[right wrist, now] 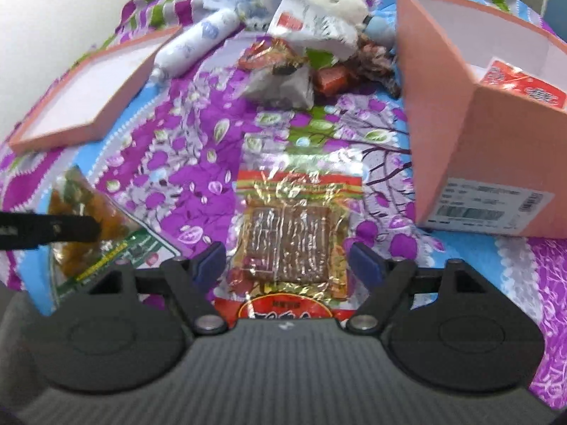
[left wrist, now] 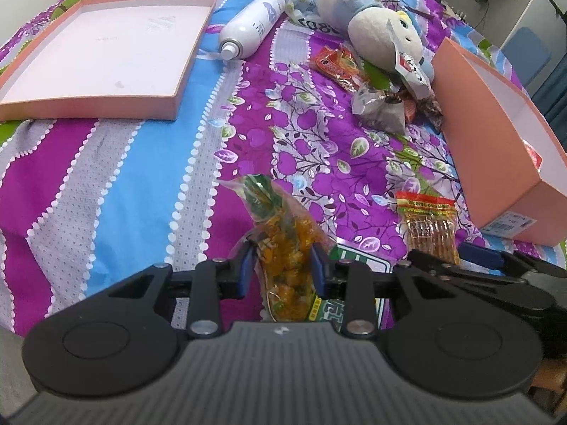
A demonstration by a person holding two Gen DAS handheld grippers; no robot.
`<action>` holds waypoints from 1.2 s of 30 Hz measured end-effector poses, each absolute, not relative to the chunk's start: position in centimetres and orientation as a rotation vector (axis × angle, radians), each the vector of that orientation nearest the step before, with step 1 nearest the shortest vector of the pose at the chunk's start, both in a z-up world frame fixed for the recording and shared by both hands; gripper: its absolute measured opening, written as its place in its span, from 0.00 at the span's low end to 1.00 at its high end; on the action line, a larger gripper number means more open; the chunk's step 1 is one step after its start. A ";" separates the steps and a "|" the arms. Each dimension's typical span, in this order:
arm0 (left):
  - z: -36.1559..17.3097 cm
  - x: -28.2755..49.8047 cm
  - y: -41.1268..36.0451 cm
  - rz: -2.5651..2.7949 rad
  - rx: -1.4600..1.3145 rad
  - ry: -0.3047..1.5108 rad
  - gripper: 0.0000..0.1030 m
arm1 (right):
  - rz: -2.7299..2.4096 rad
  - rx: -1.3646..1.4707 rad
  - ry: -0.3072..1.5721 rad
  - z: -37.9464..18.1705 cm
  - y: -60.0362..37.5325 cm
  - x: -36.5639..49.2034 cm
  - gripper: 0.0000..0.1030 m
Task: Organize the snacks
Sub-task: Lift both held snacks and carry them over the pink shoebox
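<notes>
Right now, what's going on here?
A person is sorting snack packs on a floral bedspread with two hand-held grippers. The left hand-held gripper is shut on a clear bag of orange snacks. The right hand-held gripper is open, its jaws on either side of a red-and-gold packet that lies flat, not yet gripped. The pink box to the right already holds one red packet. More snacks are piled by the plush toy.
</notes>
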State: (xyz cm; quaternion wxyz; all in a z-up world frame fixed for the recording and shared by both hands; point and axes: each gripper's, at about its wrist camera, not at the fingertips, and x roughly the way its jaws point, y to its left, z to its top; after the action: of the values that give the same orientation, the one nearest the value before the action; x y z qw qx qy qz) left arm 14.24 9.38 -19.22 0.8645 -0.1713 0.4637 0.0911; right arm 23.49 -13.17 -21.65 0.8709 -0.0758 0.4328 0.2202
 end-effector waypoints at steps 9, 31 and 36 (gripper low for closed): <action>-18.8 14.7 9.6 0.198 -0.354 0.965 0.34 | 0.467 -0.301 0.873 -21.7 -11.0 23.2 0.54; -8.4 12.6 6.8 0.105 -0.312 0.789 0.31 | 0.420 -0.074 0.740 -10.3 -16.7 19.3 0.53; -4.5 12.0 6.1 0.091 -0.294 0.721 0.31 | 0.401 -0.091 0.646 -6.6 -17.4 18.1 0.53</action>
State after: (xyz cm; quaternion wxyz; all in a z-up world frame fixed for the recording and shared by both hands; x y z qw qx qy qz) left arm 11.96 6.10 -4.49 0.9241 -0.1433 0.3515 0.0446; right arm 18.06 -17.44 -6.61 0.9276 -0.0442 0.3151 0.1957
